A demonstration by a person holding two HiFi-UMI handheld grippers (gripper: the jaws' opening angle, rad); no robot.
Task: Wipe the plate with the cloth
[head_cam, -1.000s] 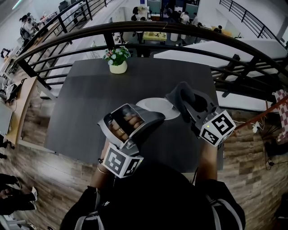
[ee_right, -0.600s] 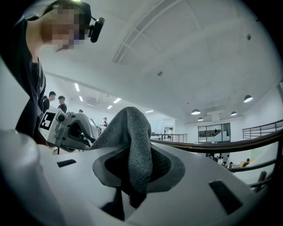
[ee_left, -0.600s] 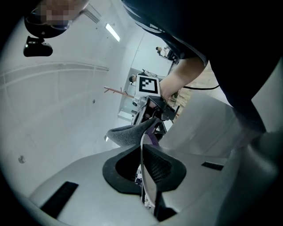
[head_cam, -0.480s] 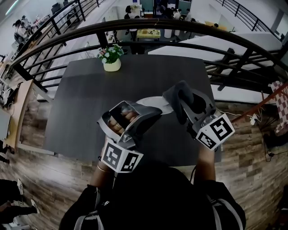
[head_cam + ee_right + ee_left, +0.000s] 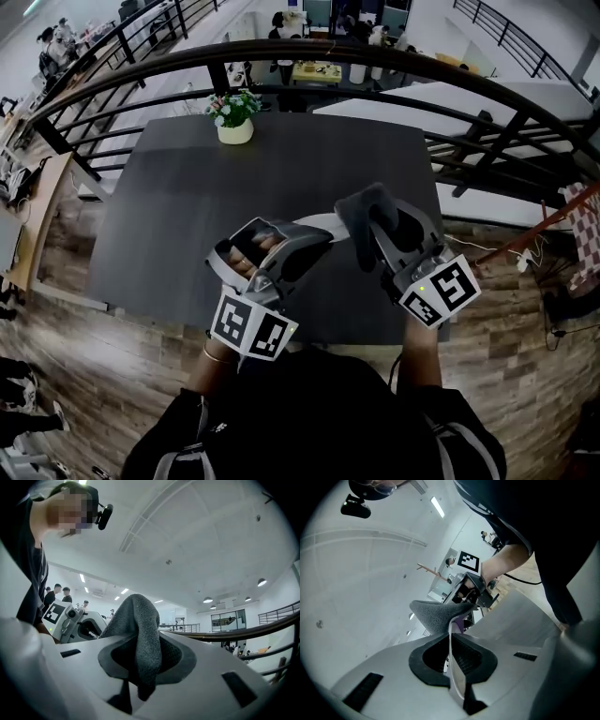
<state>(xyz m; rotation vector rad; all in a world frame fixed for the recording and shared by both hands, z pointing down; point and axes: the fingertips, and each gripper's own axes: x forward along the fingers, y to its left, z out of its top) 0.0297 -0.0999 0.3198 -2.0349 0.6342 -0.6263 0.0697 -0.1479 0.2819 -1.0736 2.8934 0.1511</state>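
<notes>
In the head view my left gripper (image 5: 314,236) is shut on the rim of a white plate (image 5: 325,222), which is mostly hidden behind the gripper. In the left gripper view the plate (image 5: 451,641) shows edge-on, pinched between the jaws of the left gripper (image 5: 451,657). My right gripper (image 5: 367,223) is shut on a dark grey cloth (image 5: 359,208), which it holds just right of the plate. The cloth (image 5: 139,630) bulges up out of the jaws of the right gripper (image 5: 142,660). From the left gripper view the cloth (image 5: 435,613) hangs close to the plate's far rim.
A dark table (image 5: 187,202) lies under both grippers. A cream pot of flowers (image 5: 233,116) stands at its far edge. A black railing (image 5: 309,58) curves behind the table. Wooden floor (image 5: 66,309) borders the table's near and left sides.
Both grippers have drawn closer to the person. The right gripper has carried the cloth leftward toward the plate. Less of the plate shows beside the left gripper, which has rolled.
</notes>
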